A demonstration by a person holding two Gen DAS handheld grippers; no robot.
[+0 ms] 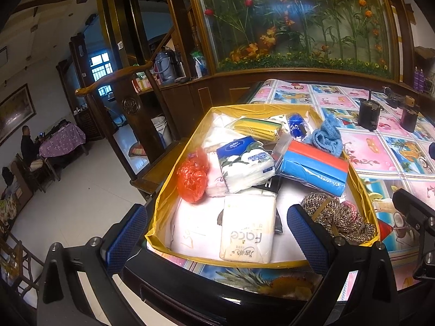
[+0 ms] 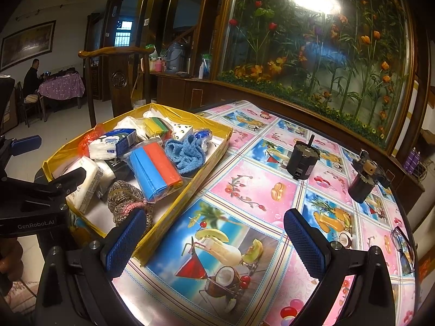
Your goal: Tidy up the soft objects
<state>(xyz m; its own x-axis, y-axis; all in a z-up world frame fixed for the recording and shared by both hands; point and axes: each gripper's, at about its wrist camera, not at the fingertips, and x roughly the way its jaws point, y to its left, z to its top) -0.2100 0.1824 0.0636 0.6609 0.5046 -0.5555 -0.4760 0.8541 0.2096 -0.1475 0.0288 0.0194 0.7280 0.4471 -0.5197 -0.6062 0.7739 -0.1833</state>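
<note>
Both grippers are spread wide with nothing between the blue pads. Left gripper [image 1: 217,233] hangs over the near rim of the yellow-lined box [image 1: 174,179], its pads straddling the white tissue pack marked "Face" [image 1: 248,228] from above, not touching it as far as I can tell. Right gripper [image 2: 214,241] sits off to the side over bare fruit-print tablecloth [image 2: 244,190], its left pad just beside the box's near corner.

All the soft stuff looks like it's already in the box: knitted brown yarn bundle [image 1: 334,212] in the near right corner, blue-and-red folded bags in a clear sleeve [image 1: 315,165] leaning over the middle, blue-wrapped napkin pack [image 1: 244,163] next to it, crumpled orange plastic bag [image 1: 191,175] against the left wall, blue knit cloth [image 1: 327,138] draped at the far right rim, yellow-green pack [image 1: 258,126] at the back. My guess is things got dropped in loosely rather than stacked, which is why they overlap and tilt.

Room-wise, the box is crowded, with only a bare white patch at the near left. It sits right at the table edge, with a wooden chair [image 1: 130,103] behind it. To the right the table is open until the two black motor-like gadgets [image 2: 301,160], well apart from the box, and a pair of glasses [image 2: 405,247] near the far right edge.
</note>
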